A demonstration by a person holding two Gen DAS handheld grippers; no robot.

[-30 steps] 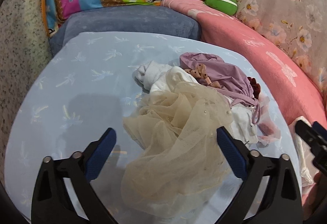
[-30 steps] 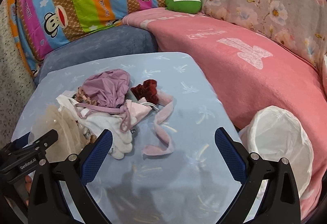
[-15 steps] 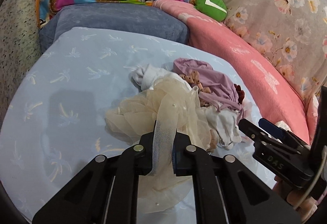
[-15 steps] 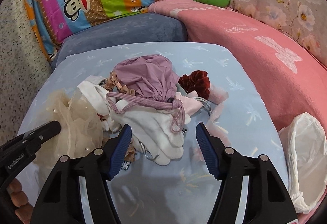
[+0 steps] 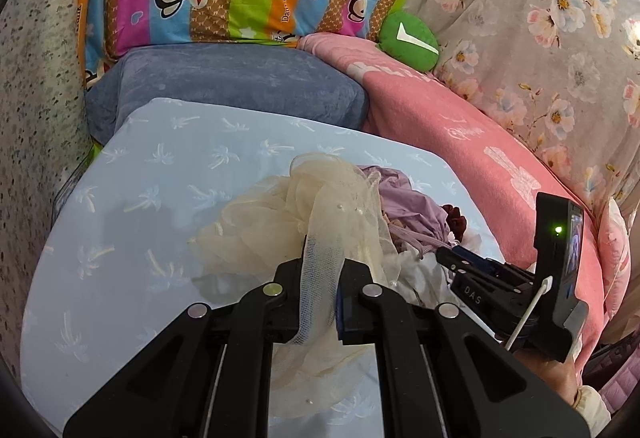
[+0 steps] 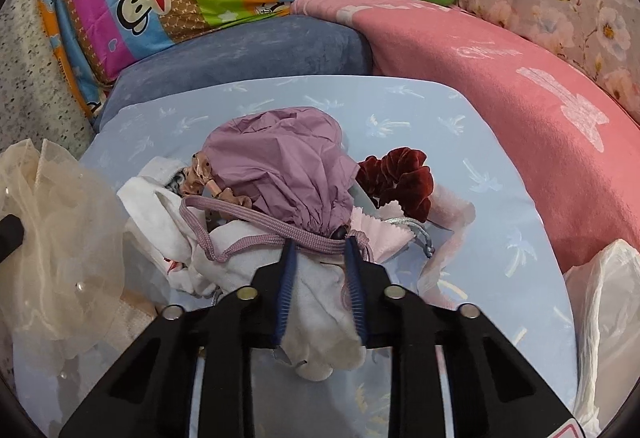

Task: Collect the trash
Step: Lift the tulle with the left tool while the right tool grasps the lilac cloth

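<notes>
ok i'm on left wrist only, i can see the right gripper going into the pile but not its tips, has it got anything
Observer: Yes. The right gripper has just closed its jaws on the white cloth at the near edge of the pile. The cord of the purple pouch lies across its tips.
Operator: is there a bag anywhere to drop stuff in
Observer: A white plastic bag lies at the right edge of the blue sheet, against the pink blanket.
</notes>
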